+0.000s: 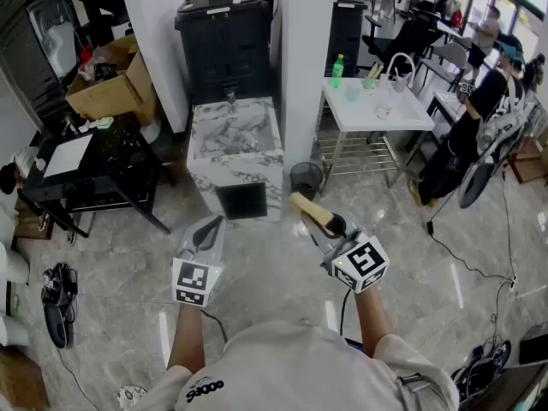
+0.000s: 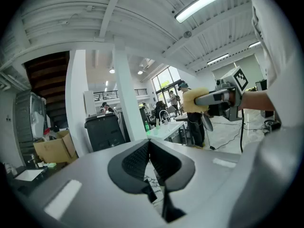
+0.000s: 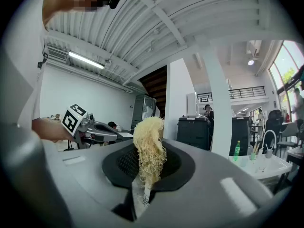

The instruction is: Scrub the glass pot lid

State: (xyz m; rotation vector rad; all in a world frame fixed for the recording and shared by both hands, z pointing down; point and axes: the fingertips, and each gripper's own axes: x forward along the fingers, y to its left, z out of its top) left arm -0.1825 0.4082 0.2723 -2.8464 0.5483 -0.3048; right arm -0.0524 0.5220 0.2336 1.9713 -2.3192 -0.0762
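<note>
Two grippers sit side by side in the lower middle of the head view, both raised over the pale glossy floor (image 1: 128,315). Your left gripper (image 1: 214,223) is clenched on nothing: in the left gripper view its two black ribbed pads (image 2: 135,158) meet at their tips, with no gap and nothing between them. Your right gripper (image 1: 332,228) is grasping a yellow stringy fibre scrubber (image 1: 310,211), which sticks out past the jaws toward the upper left. In the right gripper view that scrubber (image 3: 149,148) stands upright at the centre of the frame, pinched at its lower end between the black pads, and a small white tag (image 3: 141,194) hangs below it.

The glass pot lid cannot be picked out in any of your three views.

Above the grippers in the head view stands a grey-veined white marble sink block (image 1: 233,148), just beside a white square pillar (image 1: 306,75). A tall black bin (image 1: 224,41) stands behind the block, toward the top of the frame. Right of the pillar is a white table (image 1: 364,116) carrying a green bottle (image 1: 337,70) near its left edge. A small dark round waste basket (image 1: 306,178) sits at the foot of the pillar, between the sink block and the table. At the upper left you have an open brown cardboard box (image 1: 107,88), with a low black stand (image 1: 103,174) below it in the frame. A pair of dark sandals (image 1: 58,302) lies at the lower left edge.
</note>
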